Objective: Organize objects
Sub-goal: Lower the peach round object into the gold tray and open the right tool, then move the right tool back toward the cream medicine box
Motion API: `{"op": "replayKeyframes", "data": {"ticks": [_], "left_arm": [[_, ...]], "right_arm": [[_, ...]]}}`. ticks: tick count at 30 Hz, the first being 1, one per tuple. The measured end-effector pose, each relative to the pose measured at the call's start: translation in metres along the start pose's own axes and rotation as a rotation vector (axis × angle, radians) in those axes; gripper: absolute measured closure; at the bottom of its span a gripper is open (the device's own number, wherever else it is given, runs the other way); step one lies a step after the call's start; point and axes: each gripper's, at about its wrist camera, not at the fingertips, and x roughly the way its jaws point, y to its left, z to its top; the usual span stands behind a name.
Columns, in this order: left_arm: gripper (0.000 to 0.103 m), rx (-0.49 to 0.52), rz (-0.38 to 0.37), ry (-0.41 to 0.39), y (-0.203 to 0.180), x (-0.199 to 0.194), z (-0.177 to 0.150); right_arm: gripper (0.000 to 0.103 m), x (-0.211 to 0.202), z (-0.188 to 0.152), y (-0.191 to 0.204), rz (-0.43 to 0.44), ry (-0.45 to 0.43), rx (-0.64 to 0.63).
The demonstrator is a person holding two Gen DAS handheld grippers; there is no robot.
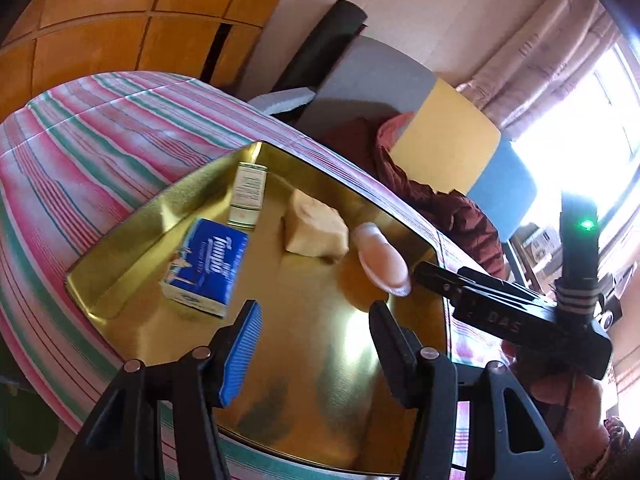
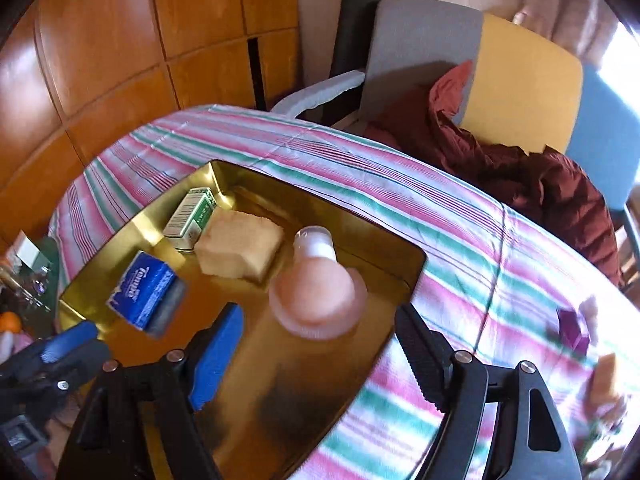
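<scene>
A gold metal tray sits on a striped tablecloth. In it lie a blue Tempo tissue pack, a small green and white box, a beige block and a pink bottle on its side. My right gripper is open just behind the bottle's base, its pads clear of it. Over the tray's near part, my left gripper stands open with nothing between its fingers.
The striped tablecloth extends to the right of the tray; a purple object and a blurred beige one lie there. Behind the table stands a chair with a dark red jacket, and wooden cabinet doors.
</scene>
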Motion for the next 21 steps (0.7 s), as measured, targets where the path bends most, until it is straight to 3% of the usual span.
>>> {"op": "replayKeyframes", "data": {"ticks": [9, 21], "left_arm": [[0.047, 0.09, -0.035, 0.026, -0.026, 0.0, -0.013], [0.047, 0.226, -0.125, 0.05, -0.068, -0.004, -0.038]], "right_arm": [[0.021, -0.044, -0.036, -0.015, 0.025, -0.043, 0.098], [0.021, -0.064, -0.094, -0.068, -0.016, 0.003, 0.208]]}}
